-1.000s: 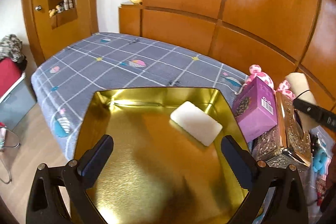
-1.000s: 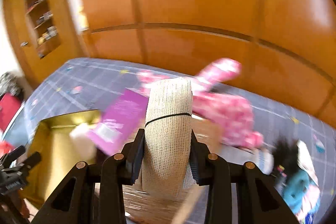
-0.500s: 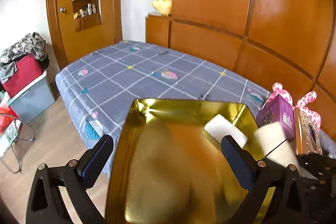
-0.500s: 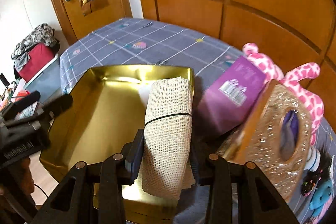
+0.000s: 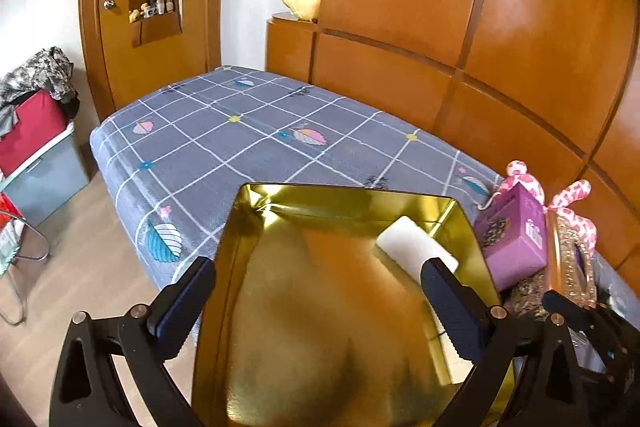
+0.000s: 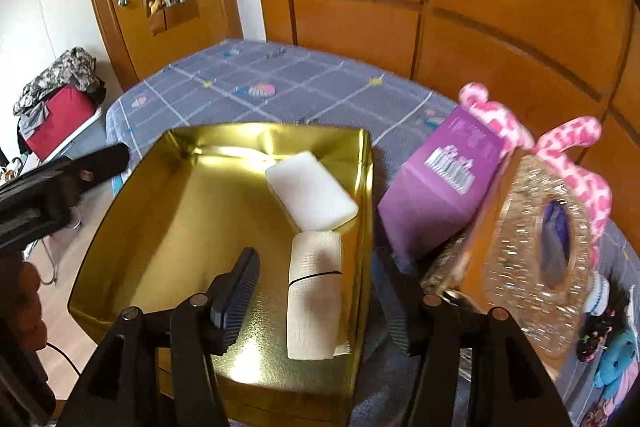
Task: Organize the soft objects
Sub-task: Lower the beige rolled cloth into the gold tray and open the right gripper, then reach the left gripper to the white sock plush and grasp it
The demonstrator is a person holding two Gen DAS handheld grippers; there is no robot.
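The right tool (image 6: 320,291) is opening, its fingers clear of the gauze roll (image 6: 314,291) lying in the gold tray (image 6: 160,227). The left tool (image 5: 320,303) hangs wide open, empty.

Home bedroom (bed (image 5: 248,131), wooden wardrobe (image 5: 460,7))

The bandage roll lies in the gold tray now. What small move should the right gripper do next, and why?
Probably lift the right gripper straight back and up. Its jaws are opening, and the bandage roll lies between them on the gold tray floor beside the white sponge, with neither pad pressing it, so the placing looks finished.
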